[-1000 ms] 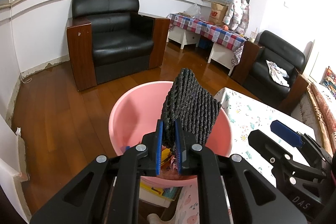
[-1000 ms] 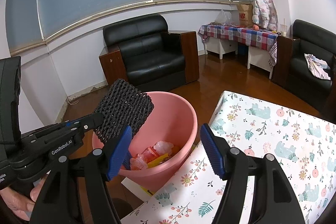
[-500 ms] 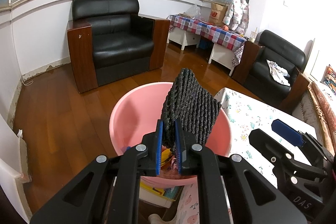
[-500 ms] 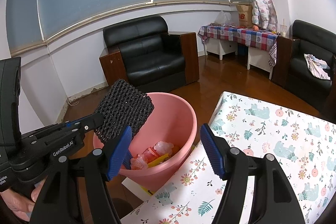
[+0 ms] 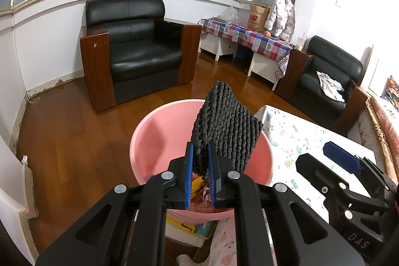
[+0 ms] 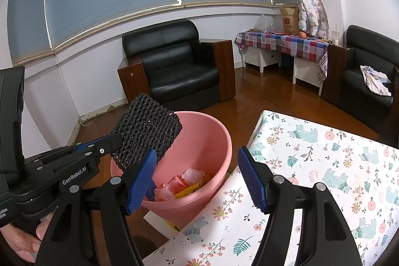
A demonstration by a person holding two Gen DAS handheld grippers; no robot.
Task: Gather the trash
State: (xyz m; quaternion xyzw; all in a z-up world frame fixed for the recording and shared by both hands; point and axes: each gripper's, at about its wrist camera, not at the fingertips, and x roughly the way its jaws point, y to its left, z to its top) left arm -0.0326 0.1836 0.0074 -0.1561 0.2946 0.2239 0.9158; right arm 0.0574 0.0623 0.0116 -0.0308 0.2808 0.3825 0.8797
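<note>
Right now, item by item
Left tool [image 5: 200, 166]: clenched on the lower edge of a black foam net [image 5: 225, 133], its blue pads pressing the mesh from both sides
Black foam net: held upright above the open mouth of the pink bin [image 5: 154, 141], not touching the rim or the trash inside
Right tool [image 6: 197, 176]: released, blue pads standing wide apart with nothing between them, poised over the gap between bin and tabletop
Pink bin: on the wooden floor [image 5: 67, 141] just beside the tabletop edge; in the right wrist view pink, red and yellow wrappers [image 6: 184, 183] lie at its bottom
Tabletop [image 6: 324, 166]: covered with a white floral cloth bearing pale blue animals
Hand [image 6: 25, 238]: fingers at the lower left of the right wrist view, gripping the left tool's handle
Background: black armchair [image 5: 139, 51] against the wall
</note>
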